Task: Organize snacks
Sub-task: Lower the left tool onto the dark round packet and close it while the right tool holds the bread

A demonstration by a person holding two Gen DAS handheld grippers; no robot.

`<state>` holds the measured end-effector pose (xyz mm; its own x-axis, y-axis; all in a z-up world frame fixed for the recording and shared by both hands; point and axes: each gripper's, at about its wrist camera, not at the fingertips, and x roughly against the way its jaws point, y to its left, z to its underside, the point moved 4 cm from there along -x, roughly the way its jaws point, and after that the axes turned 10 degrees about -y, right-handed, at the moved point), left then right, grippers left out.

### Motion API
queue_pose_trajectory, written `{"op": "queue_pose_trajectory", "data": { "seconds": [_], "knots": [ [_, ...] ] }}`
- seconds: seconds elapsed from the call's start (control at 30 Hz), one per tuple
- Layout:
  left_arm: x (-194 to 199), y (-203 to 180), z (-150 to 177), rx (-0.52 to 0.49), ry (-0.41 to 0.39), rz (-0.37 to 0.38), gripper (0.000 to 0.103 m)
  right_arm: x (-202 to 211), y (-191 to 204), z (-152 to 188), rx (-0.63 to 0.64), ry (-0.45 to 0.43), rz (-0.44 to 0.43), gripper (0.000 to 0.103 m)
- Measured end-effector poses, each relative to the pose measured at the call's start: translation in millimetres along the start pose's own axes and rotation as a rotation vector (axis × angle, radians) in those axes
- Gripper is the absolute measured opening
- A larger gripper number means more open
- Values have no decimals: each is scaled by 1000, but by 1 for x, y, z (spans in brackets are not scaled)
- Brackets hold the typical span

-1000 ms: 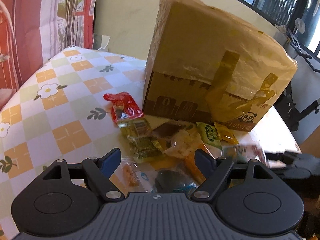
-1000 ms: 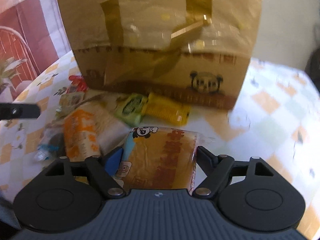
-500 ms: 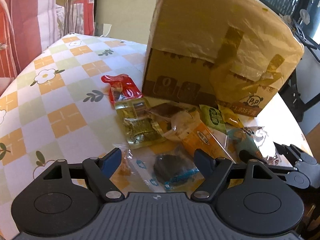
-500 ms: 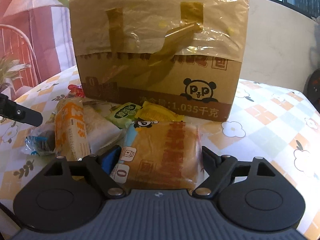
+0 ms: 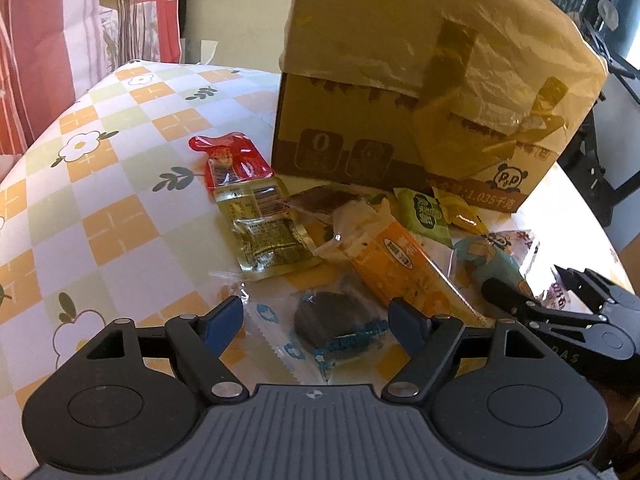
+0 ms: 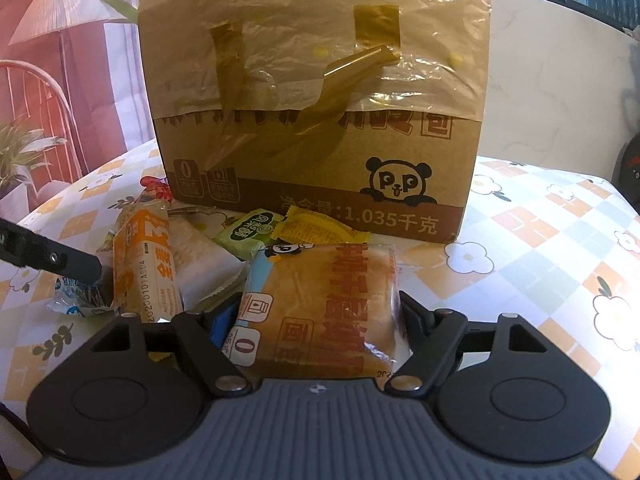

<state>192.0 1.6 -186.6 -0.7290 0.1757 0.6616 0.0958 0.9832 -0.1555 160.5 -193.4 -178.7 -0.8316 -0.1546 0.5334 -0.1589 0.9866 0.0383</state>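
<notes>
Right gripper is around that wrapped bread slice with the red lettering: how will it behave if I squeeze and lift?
The bread pack looks soft, so it will probably compress between the right gripper fingers. Its glossy film wrapper may slip or crinkle. It seems light for its size and lies flat, unlikely to roll.

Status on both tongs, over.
Left tongs open over dark biscuit packet. Right tongs just closed further on bread packet. Cardboard box behind, nothing blocking.

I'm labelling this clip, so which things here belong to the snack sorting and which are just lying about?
Belongs to the job:
- bread packet between the right claw's jaws
- dark cookie packet in front of the left claw
- orange packet
- red sachet
- cardboard box

Lying about:
- floral tablecloth
- curtain
</notes>
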Motion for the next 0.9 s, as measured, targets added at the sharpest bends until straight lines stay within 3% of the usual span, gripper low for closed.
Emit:
{"op": "queue_pose_trajectory", "data": {
  "seconds": [0.4,0.57,0.67,0.87,0.9],
  "knots": [
    [-4,29,-2,70,-16,-79,85,1,0,1,-2,1,1,79],
    [-7,47,-5,91,-18,-160,84,0,1,1,-1,2,1,79],
    [-4,54,-8,119,-26,-142,81,0,0,1,-2,2,1,79],
    [6,46,-12,47,-57,-85,80,0,0,1,-3,2,0,79],
    [7,45,-12,38,-59,-72,76,0,0,1,-4,2,0,79]
  ]
}}
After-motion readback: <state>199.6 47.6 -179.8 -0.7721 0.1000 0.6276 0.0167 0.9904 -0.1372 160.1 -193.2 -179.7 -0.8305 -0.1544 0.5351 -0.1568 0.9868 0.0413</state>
